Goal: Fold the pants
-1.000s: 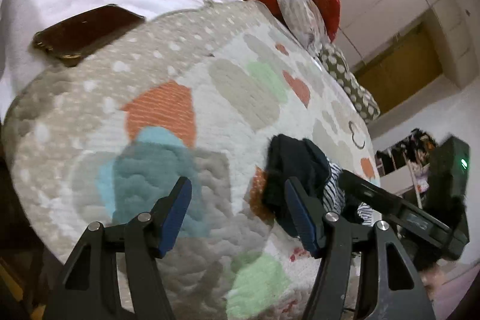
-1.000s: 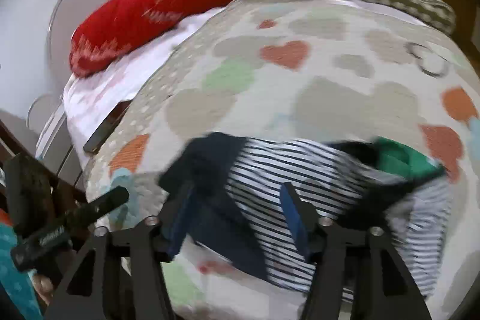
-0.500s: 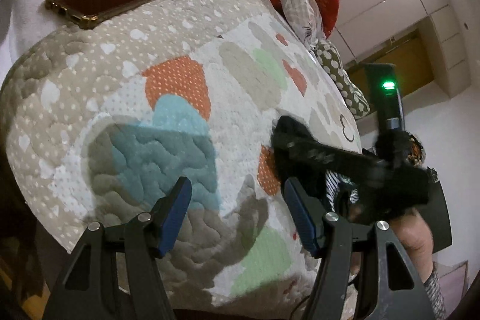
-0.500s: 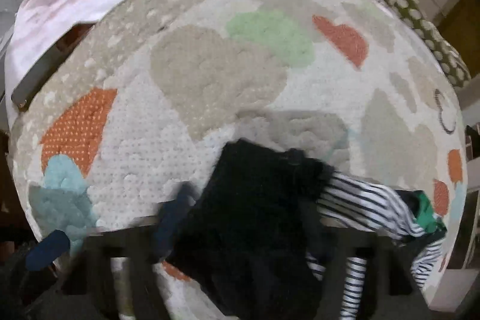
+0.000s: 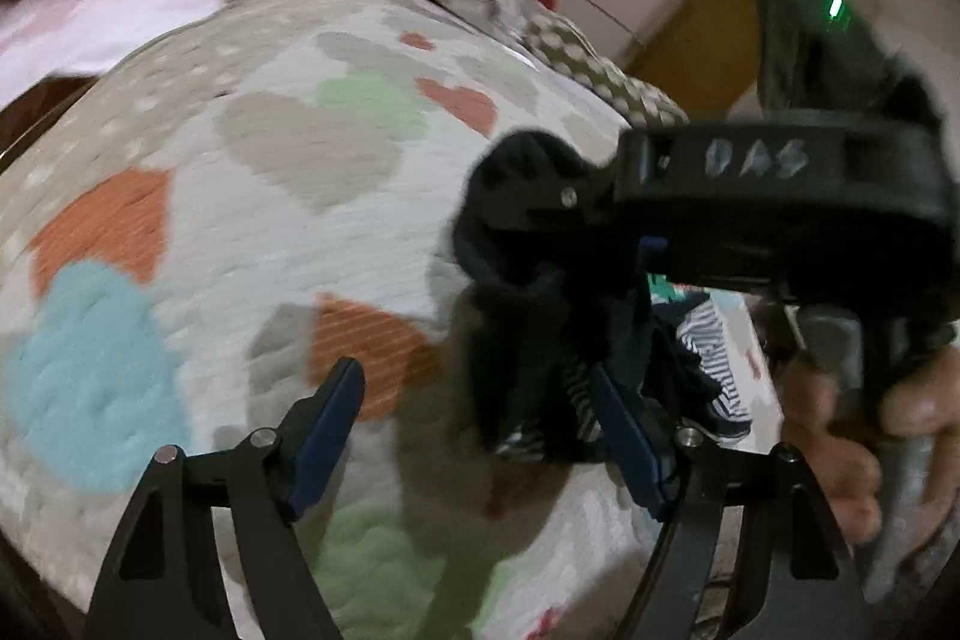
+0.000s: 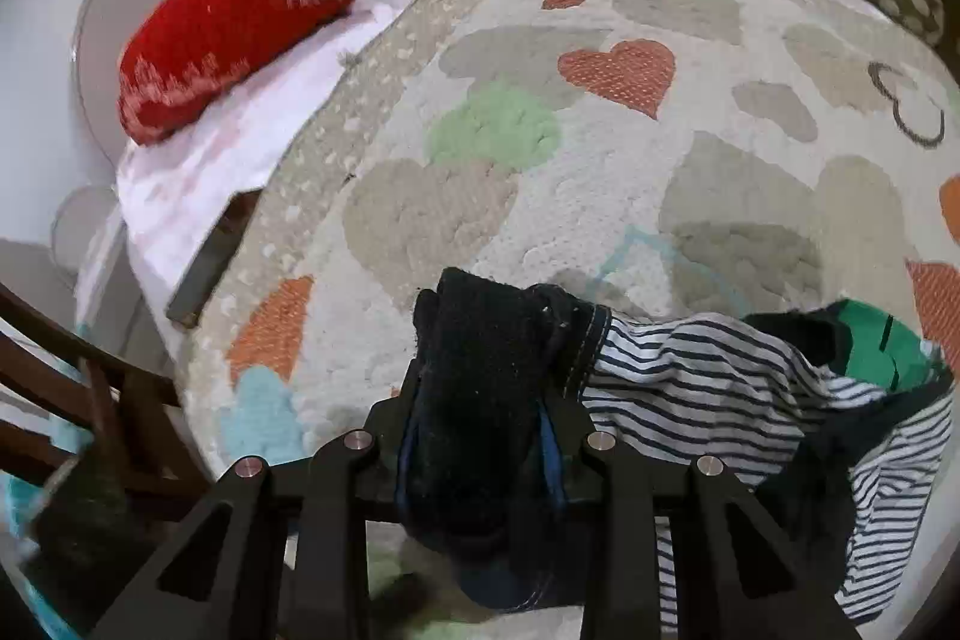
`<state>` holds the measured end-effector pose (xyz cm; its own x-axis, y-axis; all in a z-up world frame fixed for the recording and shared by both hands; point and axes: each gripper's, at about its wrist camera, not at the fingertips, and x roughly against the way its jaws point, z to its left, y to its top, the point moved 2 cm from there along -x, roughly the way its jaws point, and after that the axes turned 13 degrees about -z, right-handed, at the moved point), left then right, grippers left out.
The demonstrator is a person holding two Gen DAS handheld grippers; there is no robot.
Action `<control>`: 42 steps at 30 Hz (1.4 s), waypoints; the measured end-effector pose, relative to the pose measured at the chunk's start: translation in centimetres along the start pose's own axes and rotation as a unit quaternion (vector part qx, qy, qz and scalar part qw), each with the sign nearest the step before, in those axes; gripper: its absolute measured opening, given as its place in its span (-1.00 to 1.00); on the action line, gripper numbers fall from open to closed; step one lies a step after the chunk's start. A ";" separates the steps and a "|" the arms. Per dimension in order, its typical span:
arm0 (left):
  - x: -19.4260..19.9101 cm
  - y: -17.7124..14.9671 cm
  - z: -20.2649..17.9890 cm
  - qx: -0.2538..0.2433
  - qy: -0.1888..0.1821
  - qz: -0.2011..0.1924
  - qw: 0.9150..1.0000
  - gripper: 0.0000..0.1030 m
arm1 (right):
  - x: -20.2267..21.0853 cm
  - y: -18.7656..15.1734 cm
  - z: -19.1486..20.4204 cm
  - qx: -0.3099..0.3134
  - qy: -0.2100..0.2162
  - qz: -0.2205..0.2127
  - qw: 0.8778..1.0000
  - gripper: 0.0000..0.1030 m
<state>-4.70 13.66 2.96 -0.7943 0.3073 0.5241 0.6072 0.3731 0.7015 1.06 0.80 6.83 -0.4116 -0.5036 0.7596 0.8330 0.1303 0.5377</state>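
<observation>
Right gripper (image 6: pixel 480 451) closing on a bunched fold of dark navy denim pants (image 6: pixel 480 370), the cloth packed between both blue pads (image 6: pixel 549 451) and rising just ahead of the jaws; probably gripped at an edge so the garment can be pulled free of the heap and laid flat. Heaped to the right of those jaws, partly under the pants: a navy-and-white striped knit garment (image 6: pixel 708 370) and, beyond it, a green cloth (image 6: pixel 870 340). All resting on a quilted bedspread with pastel heart patches (image 6: pixel 420 220), a broad soft surface suited to folding.

Left gripper (image 5: pixel 480 442) roughly half open and narrowing slightly, nothing pinched; bare quilt between its pads, the pants just ahead of the right-hand pad (image 5: pixel 624 436), likely poised for a second hold. Across its view, the right gripper's black body, a person's hand (image 5: pixel 852 436) on the handle.
</observation>
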 end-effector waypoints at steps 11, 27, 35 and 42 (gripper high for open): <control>-1.4 0.6 -9.9 -0.071 -0.069 0.040 0.994 -0.62 | 7.4 -0.1 -6.8 -0.086 0.065 -0.075 0.991 -0.34; -3.1 -3.3 -17.3 -0.108 -0.114 0.113 0.981 -0.51 | 13.7 -6.3 -24.1 -0.219 -0.036 -0.160 0.962 -0.10; -7.0 -1.5 -14.8 -0.101 -0.013 0.101 0.990 -0.45 | 17.7 -5.7 -22.6 -0.216 0.041 -0.243 0.945 -0.13; -10.6 -2.2 -12.5 -0.130 0.069 0.122 0.982 -0.28 | 13.9 -7.7 -23.7 -0.255 0.067 -0.201 0.943 -0.13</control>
<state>2.15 -1.38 1.94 -0.6321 0.2313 0.7396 0.7682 0.0624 0.6371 -2.26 -27.43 4.57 -0.7100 -0.5323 0.4610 0.7034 -0.5052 0.5000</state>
